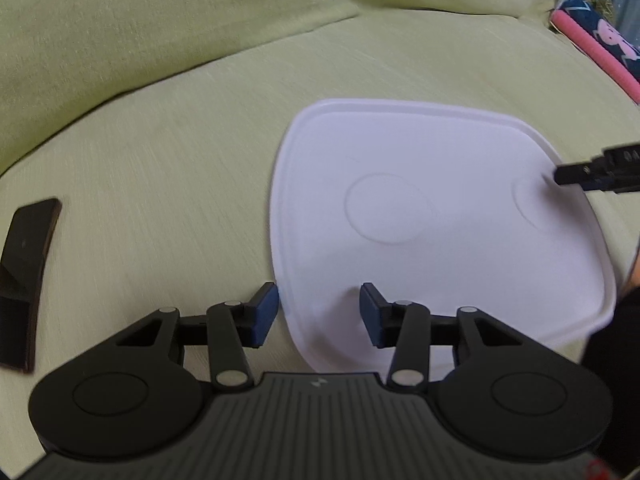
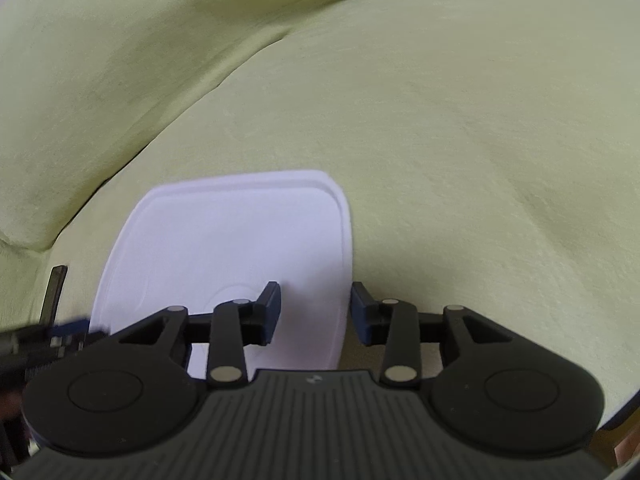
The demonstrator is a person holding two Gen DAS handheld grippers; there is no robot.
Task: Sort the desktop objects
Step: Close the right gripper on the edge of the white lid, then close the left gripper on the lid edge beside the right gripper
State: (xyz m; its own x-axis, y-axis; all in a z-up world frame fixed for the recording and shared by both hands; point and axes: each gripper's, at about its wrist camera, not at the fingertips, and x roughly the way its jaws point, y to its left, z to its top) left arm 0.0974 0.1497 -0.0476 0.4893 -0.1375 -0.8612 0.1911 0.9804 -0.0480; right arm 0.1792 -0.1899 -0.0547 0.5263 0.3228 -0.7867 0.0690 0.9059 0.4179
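Here, white plastic lid lies flat on green sofa cushion, toward cushion's front edge; looks thin, light, slightly flexible, smooth so likely slippery; best hold judged at raised rim. Left gripper jaws part open, straddling lid's near-left rim, not pinching. Right gripper jaws part open astride lid's right rim, nothing clamped. Dark phone-like slab lies apart, near cushion's left edge

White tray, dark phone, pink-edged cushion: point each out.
White tray (image 1: 420, 264), left wrist view, flat centre.
Dark phone (image 1: 28, 280), left wrist view, mid-body.
Pink-edged cushion (image 1: 592, 46), left wrist view, pink edge.
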